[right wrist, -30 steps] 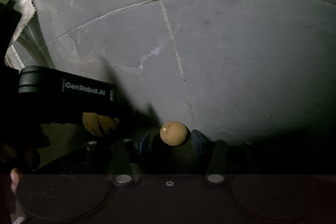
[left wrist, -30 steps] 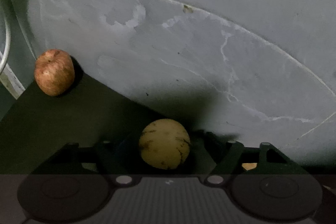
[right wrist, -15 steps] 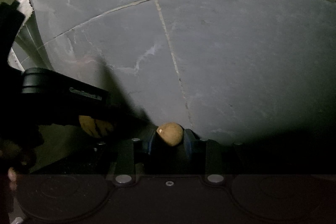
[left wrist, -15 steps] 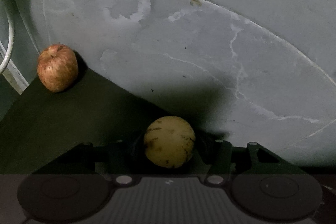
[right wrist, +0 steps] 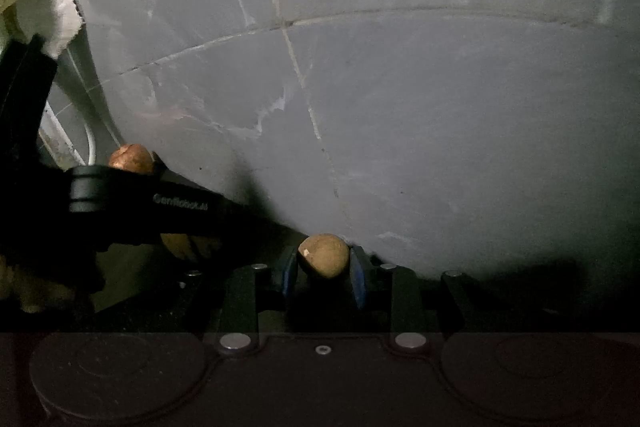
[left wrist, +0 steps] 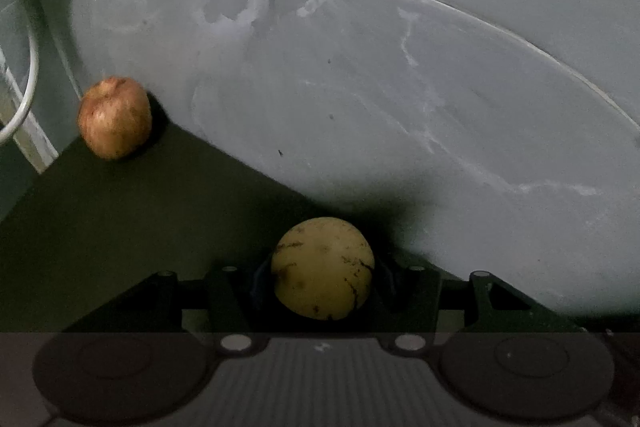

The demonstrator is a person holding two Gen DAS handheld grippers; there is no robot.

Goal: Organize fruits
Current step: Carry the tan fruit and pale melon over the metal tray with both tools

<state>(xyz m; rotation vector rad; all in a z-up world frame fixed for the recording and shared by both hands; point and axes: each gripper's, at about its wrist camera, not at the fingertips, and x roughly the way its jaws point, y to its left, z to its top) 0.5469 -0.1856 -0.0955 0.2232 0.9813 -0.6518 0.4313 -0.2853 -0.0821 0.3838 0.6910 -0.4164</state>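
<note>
Round, firm, smooth yellow fruit (left wrist: 323,268) is sitting clamped at its widest middle in the left gripper (left wrist: 322,273); the right gripper (right wrist: 323,259) is pinching a small, light brown fruit (right wrist: 323,255) likewise.

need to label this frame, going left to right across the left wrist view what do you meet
thin white curved cable at the left edge → reddish round apple on the dark mat → pale yellow speckled round fruit, held in the left gripper → grey marbled floor tiles filling the right
</note>
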